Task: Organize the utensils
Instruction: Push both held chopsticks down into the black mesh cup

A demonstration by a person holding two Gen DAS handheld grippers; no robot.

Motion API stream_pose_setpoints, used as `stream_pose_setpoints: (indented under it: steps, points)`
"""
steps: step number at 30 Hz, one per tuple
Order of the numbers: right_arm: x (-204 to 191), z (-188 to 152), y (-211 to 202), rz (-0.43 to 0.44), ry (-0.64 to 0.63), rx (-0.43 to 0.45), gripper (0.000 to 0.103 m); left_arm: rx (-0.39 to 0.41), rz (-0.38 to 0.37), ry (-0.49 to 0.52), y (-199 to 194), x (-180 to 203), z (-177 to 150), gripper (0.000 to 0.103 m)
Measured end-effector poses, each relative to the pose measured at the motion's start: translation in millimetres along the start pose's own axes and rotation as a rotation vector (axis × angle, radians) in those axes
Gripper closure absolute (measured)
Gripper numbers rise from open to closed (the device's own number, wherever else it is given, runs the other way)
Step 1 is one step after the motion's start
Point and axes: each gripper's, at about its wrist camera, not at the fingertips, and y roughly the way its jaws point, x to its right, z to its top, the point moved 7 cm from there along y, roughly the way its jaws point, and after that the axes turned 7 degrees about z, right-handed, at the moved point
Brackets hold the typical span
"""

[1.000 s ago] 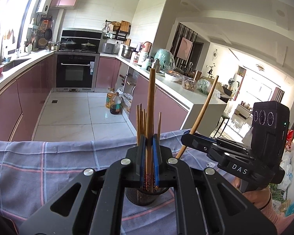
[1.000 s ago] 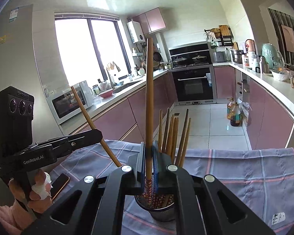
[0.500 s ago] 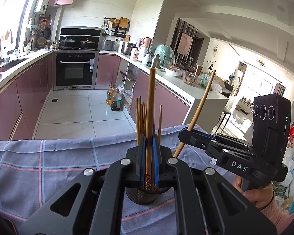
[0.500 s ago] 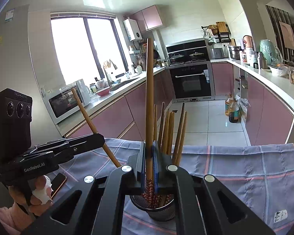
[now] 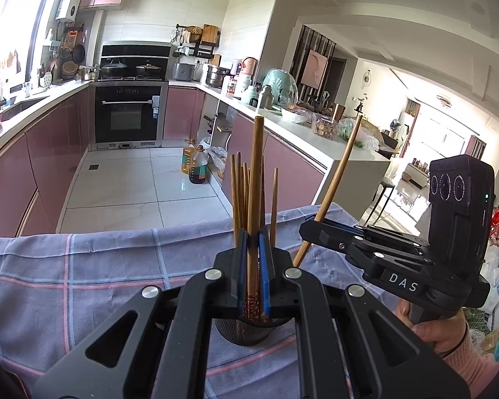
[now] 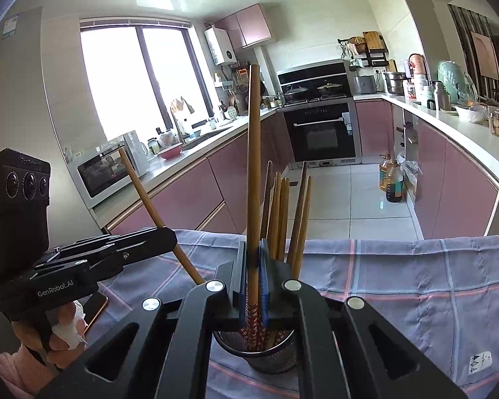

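Chopsticks are showing in both views. Left wrist view: the left gripper (image 5: pixel 253 256) is pinching one chopstick (image 5: pixel 256 179) upright between its narrowly parted blue pads, its patterned end dipping into the mesh cup (image 5: pixel 246 331) directly beneath the fingers. About six more sticks (image 5: pixel 241 196) are standing in that cup just behind the pads. To the right, the right gripper (image 5: pixel 311 229) is clamping one slanted chopstick (image 5: pixel 341 169), which is leaning away from the cup. Compared with a second ago, the held stick is sitting lower in the cup.

Right wrist view: the right gripper (image 6: pixel 253 259) is squeezing one upright chopstick (image 6: pixel 253 166), its patterned end going down into the cup (image 6: pixel 266 359) under the fingers. About six sticks (image 6: pixel 281 212) are standing in the cup beside it. At left, the left gripper (image 6: pixel 169 237) is gripping one tilted chopstick (image 6: pixel 143 193). One checked cloth (image 6: pixel 415 286) is lying under everything. This stick, too, is reaching deeper than before.
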Motion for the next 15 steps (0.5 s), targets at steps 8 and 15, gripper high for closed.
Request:
stream_pose_setpoints:
  steps: [8, 15]
  points:
    - [4.5, -5.0, 5.3, 0.0, 0.008, -0.015, 0.097, -0.007, 0.002, 0.008, 1.0, 1.3, -0.1, 0.095]
    - [6.9, -10.0, 9.3, -0.001, 0.015, -0.027, 0.097, -0.02, 0.004, 0.018, 5.0, -0.3, -3.1, 0.095]
